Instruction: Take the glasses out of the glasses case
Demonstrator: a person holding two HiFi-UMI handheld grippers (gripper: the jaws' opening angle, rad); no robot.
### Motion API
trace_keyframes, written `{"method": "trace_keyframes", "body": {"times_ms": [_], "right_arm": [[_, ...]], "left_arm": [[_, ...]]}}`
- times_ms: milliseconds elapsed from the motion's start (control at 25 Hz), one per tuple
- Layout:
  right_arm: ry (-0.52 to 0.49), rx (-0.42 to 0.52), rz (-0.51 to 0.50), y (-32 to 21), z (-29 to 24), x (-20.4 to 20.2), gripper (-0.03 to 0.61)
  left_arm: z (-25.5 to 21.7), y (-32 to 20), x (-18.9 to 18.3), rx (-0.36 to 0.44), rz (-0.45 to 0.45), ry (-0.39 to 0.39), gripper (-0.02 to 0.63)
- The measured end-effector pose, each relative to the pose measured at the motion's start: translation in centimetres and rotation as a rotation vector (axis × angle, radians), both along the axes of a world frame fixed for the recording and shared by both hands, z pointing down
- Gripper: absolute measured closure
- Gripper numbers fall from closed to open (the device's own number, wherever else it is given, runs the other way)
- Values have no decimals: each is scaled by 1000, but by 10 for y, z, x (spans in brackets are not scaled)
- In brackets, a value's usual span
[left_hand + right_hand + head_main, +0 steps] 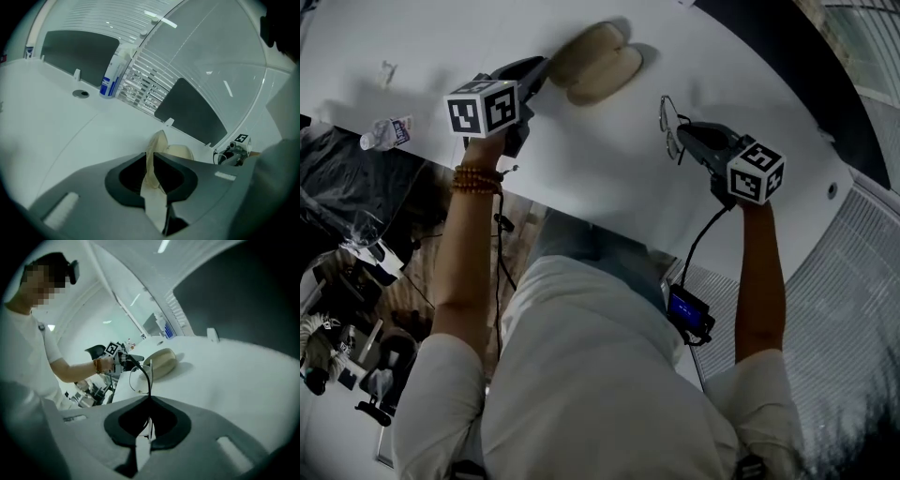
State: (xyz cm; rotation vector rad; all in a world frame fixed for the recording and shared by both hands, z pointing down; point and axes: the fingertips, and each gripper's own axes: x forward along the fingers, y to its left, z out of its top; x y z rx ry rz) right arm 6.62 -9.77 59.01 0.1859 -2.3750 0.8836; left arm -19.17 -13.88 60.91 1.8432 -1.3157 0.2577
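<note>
Two grippers are over a white table (581, 169), each closed on something. The left gripper (540, 75) has its fingers clamped on a thin beige edge of the glasses case (598, 64). In the left gripper view that edge stands upright between the jaws, with the rounded body of the case just behind it. From the head view the case rests toward the far side of the table and shows two rounded halves side by side, so it lies open.

The right gripper (682, 131) has its jaws shut on a thin dark arm of the glasses (667, 120). The right gripper view shows that arm running up out of the closed jaws, with the lenses sticking out past the fingertips. The glasses are outside the case. In the head view they sit to its right, near it but not touching. Whether they touch the tabletop I cannot tell.

A small bottle (386, 132) lies on its side at the table's left edge. A tall bottle (111, 77) with a blue label stands upright at the far edge, beside a round hole (80, 93) in the top. The person's left wrist wears a bead bracelet (478, 178). A black device (689, 314) hangs at the waist, with a cable leading up toward the right gripper.
</note>
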Motion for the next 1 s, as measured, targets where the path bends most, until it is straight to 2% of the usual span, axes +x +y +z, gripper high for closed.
{"method": "trace_keyframes", "body": {"times_ms": [120, 280, 480, 720, 1000], "right_arm": [[0, -131, 80, 15, 23, 21, 574], [43, -193, 146, 21, 51, 39, 574], [101, -188, 168, 24, 71, 55, 574], [105, -171, 181, 19, 80, 60, 574], [180, -86, 161, 14, 88, 75, 565]], "left_arm": [[1, 6, 4, -6, 4, -3, 561], [6, 10, 2, -13, 3, -2, 561], [8, 17, 6, -17, 12, -5, 561], [18, 26, 9, -36, 27, -10, 558], [14, 30, 25, -42, 32, -15, 558]]}}
